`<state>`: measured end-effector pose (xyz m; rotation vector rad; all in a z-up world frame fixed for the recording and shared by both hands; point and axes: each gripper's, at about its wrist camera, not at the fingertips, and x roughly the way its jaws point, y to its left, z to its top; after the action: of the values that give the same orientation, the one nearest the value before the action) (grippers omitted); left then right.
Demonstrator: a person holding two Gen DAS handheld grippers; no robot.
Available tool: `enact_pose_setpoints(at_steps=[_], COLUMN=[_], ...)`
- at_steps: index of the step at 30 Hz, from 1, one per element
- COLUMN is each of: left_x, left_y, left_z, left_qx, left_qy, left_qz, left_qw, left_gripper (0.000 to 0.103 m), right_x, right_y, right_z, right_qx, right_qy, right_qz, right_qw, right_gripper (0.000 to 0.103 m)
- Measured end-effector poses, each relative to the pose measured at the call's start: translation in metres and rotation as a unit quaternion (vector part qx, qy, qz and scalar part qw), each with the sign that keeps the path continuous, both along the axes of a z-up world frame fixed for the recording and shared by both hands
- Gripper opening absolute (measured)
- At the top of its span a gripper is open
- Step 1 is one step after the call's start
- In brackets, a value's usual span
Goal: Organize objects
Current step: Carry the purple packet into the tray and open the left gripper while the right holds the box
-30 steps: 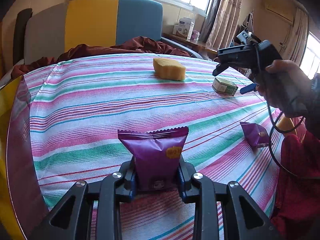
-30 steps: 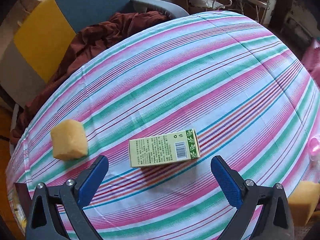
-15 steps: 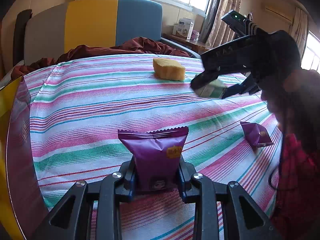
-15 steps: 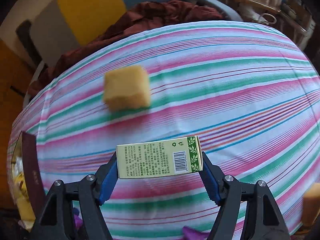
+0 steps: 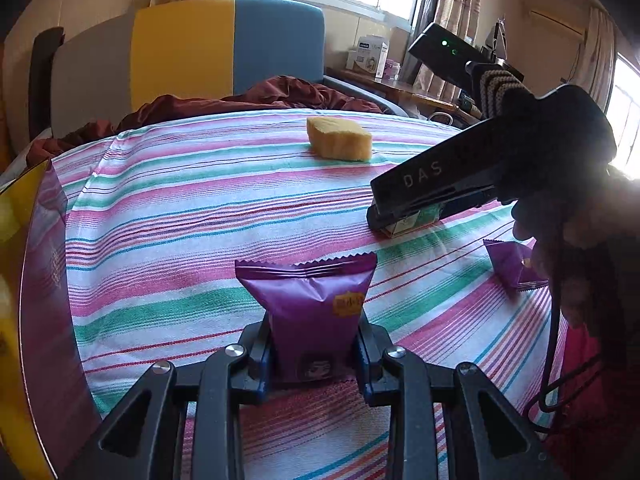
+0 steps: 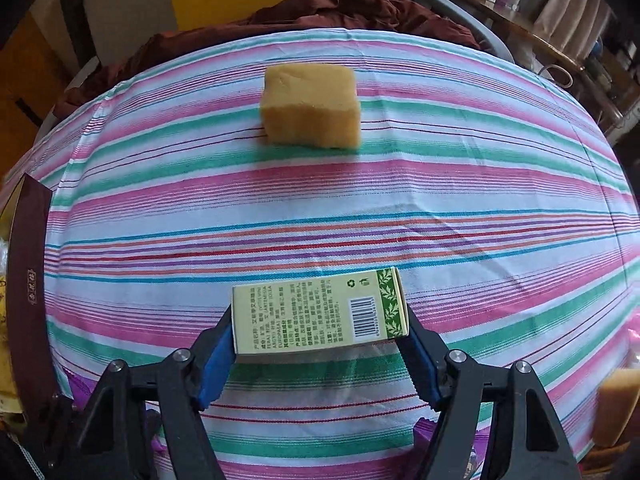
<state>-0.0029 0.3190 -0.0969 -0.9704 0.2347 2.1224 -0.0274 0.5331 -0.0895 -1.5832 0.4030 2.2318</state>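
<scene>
1. Our left gripper [image 5: 316, 354] is clamped on a purple packet [image 5: 310, 312], which stands upright between the blue pads, its crimped top edge up and a small yellow label on its front.
2. Our right gripper [image 6: 320, 332] is closed on a pale green box [image 6: 320, 314], gripped at its two short ends. The box lies lengthwise across the fingers, with printed text, a barcode and a leaf-patterned band at its right end facing us.
3. In the left view the right gripper's black body, marked "DAS", holds the box low over the striped cloth [image 5: 180, 216]; we cannot tell whether the box touches it.
4. We count two purple packets: the one we hold, and a second packet [image 5: 514, 266] lying on the cloth to the right, near the right hand [image 5: 576, 236].
5. We count two yellow sponges: one sponge [image 6: 310, 106] sits on the cloth well beyond the box, and a second sponge [image 6: 614, 404], blurred, is at the right edge of the right view.
6. There is one green box.
7. A dark maroon carton [image 6: 30, 280] stands at the left edge of the counter.
8. Behind the counter, a chair [image 5: 224, 44] in grey, yellow and blue carries a heap of dark red fabric [image 5: 280, 94].
</scene>
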Motion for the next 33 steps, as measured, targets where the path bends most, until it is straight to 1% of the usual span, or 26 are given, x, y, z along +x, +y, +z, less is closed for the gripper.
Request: enact_pose_setpoints(at_steps=[5,8,12,16,18,20,23,27,28,33], left_x=[0.002,0.002,0.004,0.006,0.009,0.010,0.016,0.025,0.027,0.032], left_y=[0.000,0.000,0.001,0.000,-0.004,-0.010,-0.018,-0.032,-0.035,-0.056], left_z=[0.000,0.000,0.001,0.005,0.008,0.015,0.033,0.054,0.058,0.077], left_qx=[-0.005,-0.008,-0.013,-0.020,-0.023,-0.022,-0.011,0.003,0.004,0.012], left_qy=[0.005,0.007,0.012,0.013,0.013,0.016,0.036,0.040,0.042,0.045], left_qz=[0.000,0.001,0.003,0.010,0.014,0.022,0.022,0.024,0.025,0.034], left_qw=[1.0000,0.9999,0.9998,0.9997,0.9996,0.9994,0.9991,0.9989,0.9988,0.9983], left_gripper=[0.031,0.031,0.031,0.030,0.030,0.030,0.030,0.030,0.030,0.031], right_x=[-0.004,-0.018,-0.014,-0.016,-0.014,-0.015,-0.019,-0.017,-0.016,-0.017], right_y=[-0.004,-0.005,-0.005,-0.022,-0.022,-0.024,-0.023,-0.023,-0.020,-0.022], right_z=[-0.003,-0.007,-0.009,0.001,0.002,0.003,0.004,0.001,-0.005,-0.005], right_qx=[0.008,0.011,0.016,0.025,0.024,0.023,0.029,0.030,0.031,0.032], right_qy=[-0.001,-0.002,0.000,0.002,0.005,0.007,0.007,0.009,0.009,0.011], right_qz=[0.013,0.017,0.022,0.028,0.030,0.029,0.033,0.035,0.036,0.039], right_qw=[1.000,1.000,1.000,0.999,0.999,0.999,0.999,0.999,0.999,0.999], right_gripper=[0.074,0.074,0.074,0.074,0.074,0.074,0.073,0.073,0.073,0.074])
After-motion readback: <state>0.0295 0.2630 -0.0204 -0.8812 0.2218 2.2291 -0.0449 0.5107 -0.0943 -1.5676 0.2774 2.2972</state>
